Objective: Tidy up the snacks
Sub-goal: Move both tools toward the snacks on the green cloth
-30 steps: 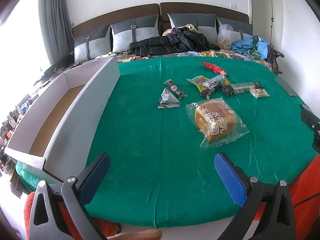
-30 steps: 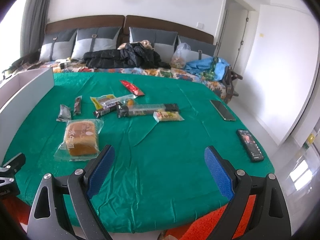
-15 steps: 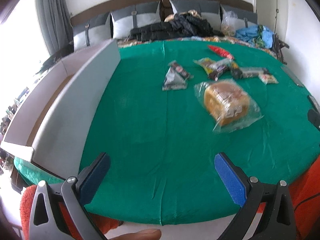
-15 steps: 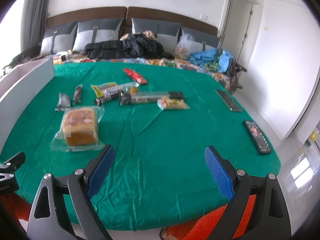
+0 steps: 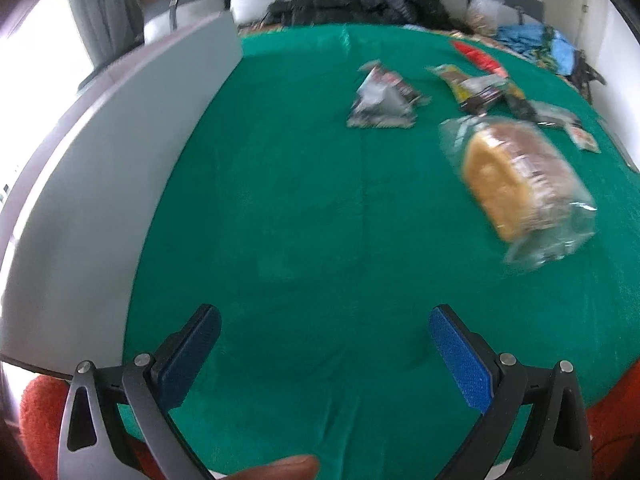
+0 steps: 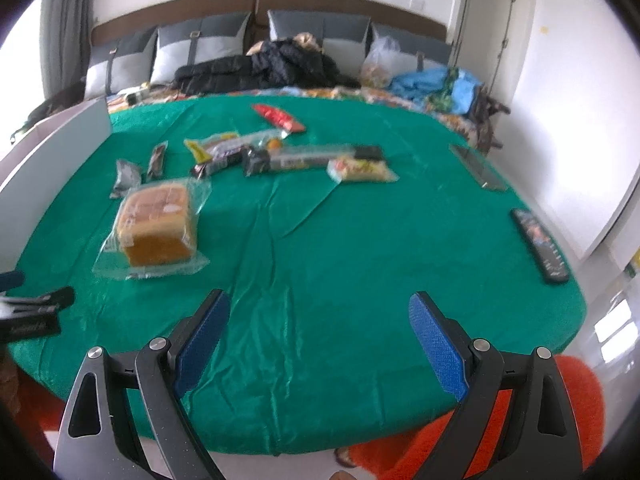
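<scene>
We hold the left gripper (image 5: pixel 325 330) and right gripper (image 6: pixel 319 316) with jaws spread wide and empty above the green cloth (image 6: pixel 340 240). The bagged bread (image 6: pixel 158 224) lies ahead, left of our right jaws, right of our left; smaller snacks (image 6: pixel 280 156) lie beyond.

Setting: home, bedroom. Padded brown headboard (image 6: pixel 256 0) along far wall, grey-and-white pillows (image 6: pixel 200 46) propped against it. Black jacket (image 6: pixel 264 66) heaped on bed, blue clothing (image 6: pixel 436 84) bundled at right, clear plastic bag (image 6: pixel 380 60) beside it. Grey curtain (image 6: pixel 66 28) at left by bright window. White door (image 6: pixel 488 36) in right corner. Green cloth (image 6: pixel 340 240) spread as work surface, with remote control (image 6: pixel 540 246) lying near right edge.
</scene>
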{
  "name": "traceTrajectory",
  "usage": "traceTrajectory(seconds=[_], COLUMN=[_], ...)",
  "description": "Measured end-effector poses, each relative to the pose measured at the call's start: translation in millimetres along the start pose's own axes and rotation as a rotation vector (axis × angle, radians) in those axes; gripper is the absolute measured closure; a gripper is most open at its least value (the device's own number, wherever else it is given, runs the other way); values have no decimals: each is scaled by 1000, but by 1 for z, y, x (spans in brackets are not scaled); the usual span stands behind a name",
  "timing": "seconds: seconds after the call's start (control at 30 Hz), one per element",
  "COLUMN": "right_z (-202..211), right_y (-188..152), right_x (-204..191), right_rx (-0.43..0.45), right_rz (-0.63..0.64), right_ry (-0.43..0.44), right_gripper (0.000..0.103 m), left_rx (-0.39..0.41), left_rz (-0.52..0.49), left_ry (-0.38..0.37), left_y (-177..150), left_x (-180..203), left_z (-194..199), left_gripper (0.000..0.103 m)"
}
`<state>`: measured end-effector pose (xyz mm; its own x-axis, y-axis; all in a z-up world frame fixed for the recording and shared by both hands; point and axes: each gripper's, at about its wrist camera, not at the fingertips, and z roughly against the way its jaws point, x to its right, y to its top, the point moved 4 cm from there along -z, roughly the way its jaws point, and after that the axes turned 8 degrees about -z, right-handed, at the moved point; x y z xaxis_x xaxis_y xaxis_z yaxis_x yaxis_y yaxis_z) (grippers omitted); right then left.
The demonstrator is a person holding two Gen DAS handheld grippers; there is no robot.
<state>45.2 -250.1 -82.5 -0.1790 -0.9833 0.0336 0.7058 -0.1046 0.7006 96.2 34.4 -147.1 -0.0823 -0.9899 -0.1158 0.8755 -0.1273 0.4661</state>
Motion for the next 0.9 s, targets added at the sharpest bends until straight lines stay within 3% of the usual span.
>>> traceTrajectory(seconds=[0.13, 0.3, 0.9], right_z=[-9, -15, -34], right_y=[-9, -18, -35], right_x=[-6, -22, -36], right_rx=[-52, -82, -164], right_rz=[0, 40, 82], right_ry=[81, 108, 103], right_gripper=[10, 10, 10], left_rx=[8, 26, 55], left_rz=[22, 8, -1], left_ry=[-46, -59, -62], left_y=[-10, -14, -17], left_x=[-7, -9, -11], left_z=[-6, -6, -2], left_gripper=[0, 0, 0])
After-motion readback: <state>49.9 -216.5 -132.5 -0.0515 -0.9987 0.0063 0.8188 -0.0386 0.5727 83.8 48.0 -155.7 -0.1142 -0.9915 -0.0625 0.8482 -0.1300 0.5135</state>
